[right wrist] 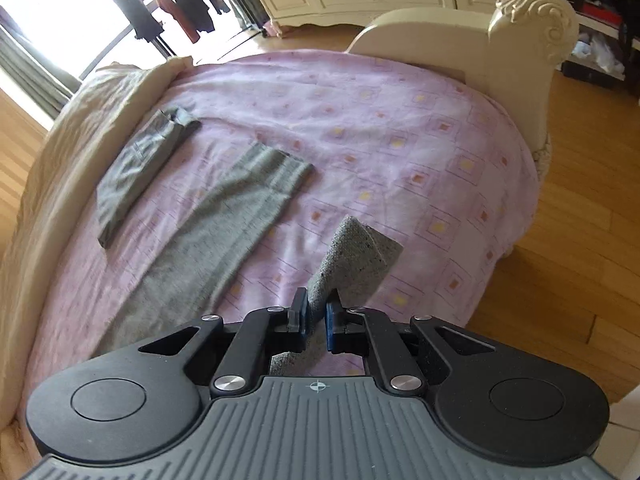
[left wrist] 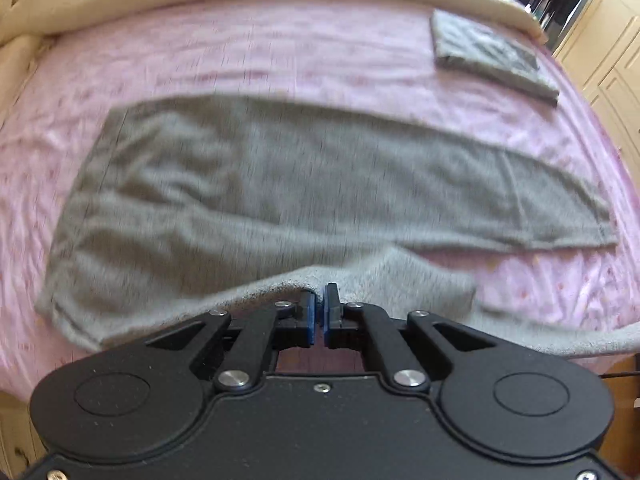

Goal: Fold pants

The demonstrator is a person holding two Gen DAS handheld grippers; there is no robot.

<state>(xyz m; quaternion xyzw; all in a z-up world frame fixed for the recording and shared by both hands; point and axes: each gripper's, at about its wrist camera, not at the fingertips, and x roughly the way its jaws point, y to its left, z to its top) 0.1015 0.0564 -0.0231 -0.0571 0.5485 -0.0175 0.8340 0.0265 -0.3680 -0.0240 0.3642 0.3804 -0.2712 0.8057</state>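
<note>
The grey pants lie spread across the pink bedspread of the bed, one leg flat and stretched out long, the waist end wide and creased. The left tongs point steeply down at the pants' near edge, their blue pads drawn together until only a thin slit remains, clenched on a raised ridge of the grey cloth that lifts off the bedspread and trails away to the right of the tongs. The left wrist view is smeared with motion blur, so finer folds cannot be read. The right tongs also tilt downward, less steeply, and grip a bunched strip of the pants between their pads; the cloth rises from the pads into a lifted, folded flap held clear of the bedspread, and a bit of it hangs below the pads toward the tongs' body. In the right wrist view the flat pant leg runs away from the tongs to its cuff, lying to the left of the lifted flap. Beyond the pants, nearer the cream duvet bunched along the far side of the bed, rests a folded dark grey garment, well apart from both tongs. Past the pants' cuff end stand the cream footboard with a carved post and a wooden floor.
</note>
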